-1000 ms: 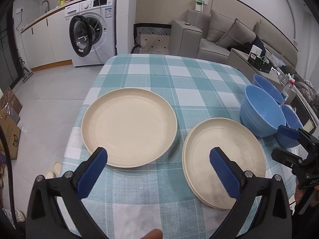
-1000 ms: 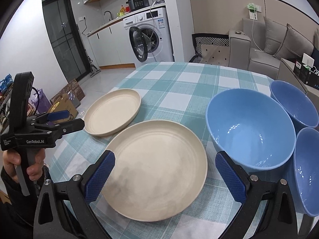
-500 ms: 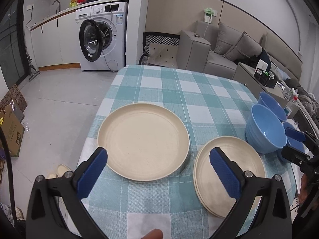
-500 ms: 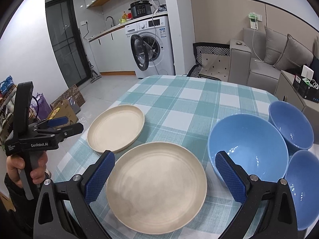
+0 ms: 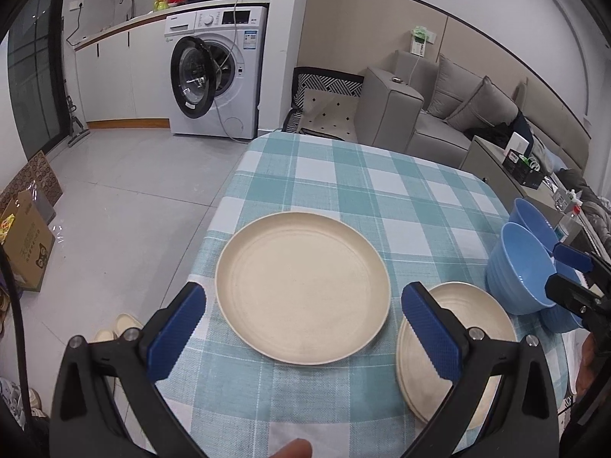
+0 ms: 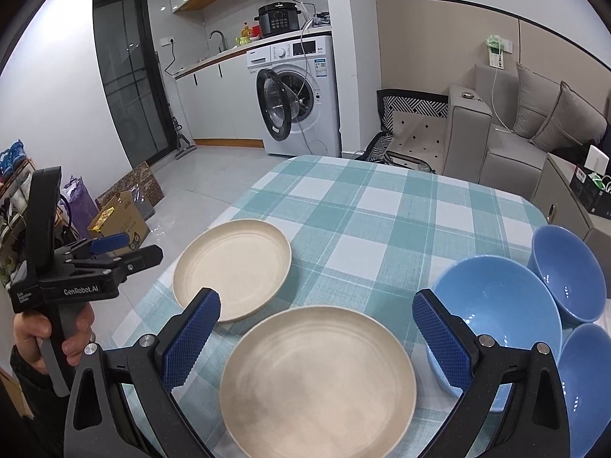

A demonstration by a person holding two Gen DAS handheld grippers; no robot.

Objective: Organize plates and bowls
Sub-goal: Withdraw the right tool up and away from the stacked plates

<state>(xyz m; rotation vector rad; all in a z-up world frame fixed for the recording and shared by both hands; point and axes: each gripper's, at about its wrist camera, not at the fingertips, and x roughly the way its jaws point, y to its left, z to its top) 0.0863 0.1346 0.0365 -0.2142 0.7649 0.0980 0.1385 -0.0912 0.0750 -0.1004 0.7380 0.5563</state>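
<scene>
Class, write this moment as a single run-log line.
left gripper: open, empty | right gripper: open, empty | two cream plates, three blue bowls: unstacked on table

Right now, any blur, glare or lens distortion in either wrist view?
Left wrist view: sharp; strong fisheye bows the checked teal tablecloth and walls; black vignette at the corners. Right wrist view: the near cream round plate looks slightly smeared, the far cream plate is crisp; small specular glints inside the blue bowls; the same barrel distortion.
</scene>
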